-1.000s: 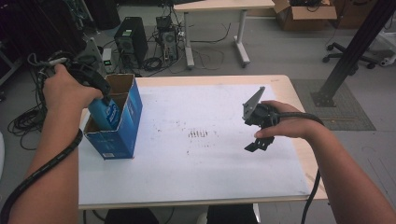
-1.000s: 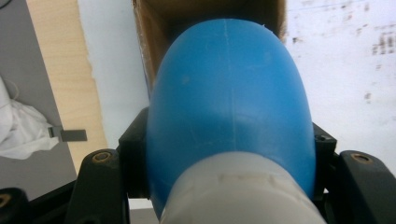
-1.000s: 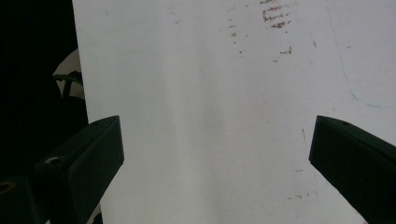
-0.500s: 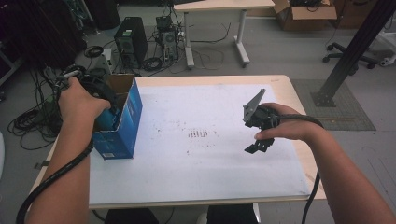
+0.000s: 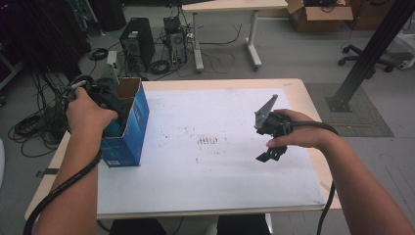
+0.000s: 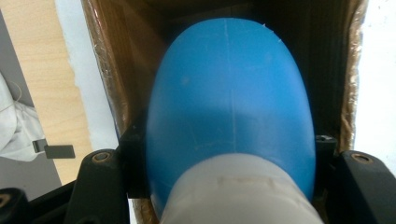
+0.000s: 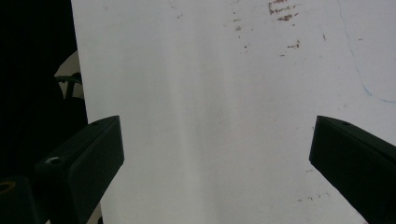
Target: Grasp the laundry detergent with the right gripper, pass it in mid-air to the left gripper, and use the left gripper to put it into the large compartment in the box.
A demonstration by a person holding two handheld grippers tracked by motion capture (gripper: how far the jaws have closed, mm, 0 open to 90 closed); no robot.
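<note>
A blue bottle (image 6: 229,102) with a white neck points down into an open blue cardboard box (image 5: 131,128) at the left of the table. My left gripper (image 6: 229,144) is shut on it, one jaw pressing each side just above the white neck. From the high view my left gripper (image 5: 113,117) reaches into the top of the box, and a sliver of the bottle (image 5: 113,129) shows inside. Over the right half of the white sheet my right gripper (image 5: 265,142) hovers open; in its own view the right gripper (image 7: 217,140) has nothing but the sheet between its jaws.
The white sheet (image 5: 220,171) covers most of the wooden table (image 5: 313,98) and bears dark smudges (image 5: 208,141) at its middle. On the floor beyond stand a computer tower (image 5: 136,44), loose cables and another desk (image 5: 225,29). A black post (image 5: 364,58) rises at the right.
My left hand has sunk, taking the blue bottle from above the box's rim down inside it. The right gripper has kept still.
</note>
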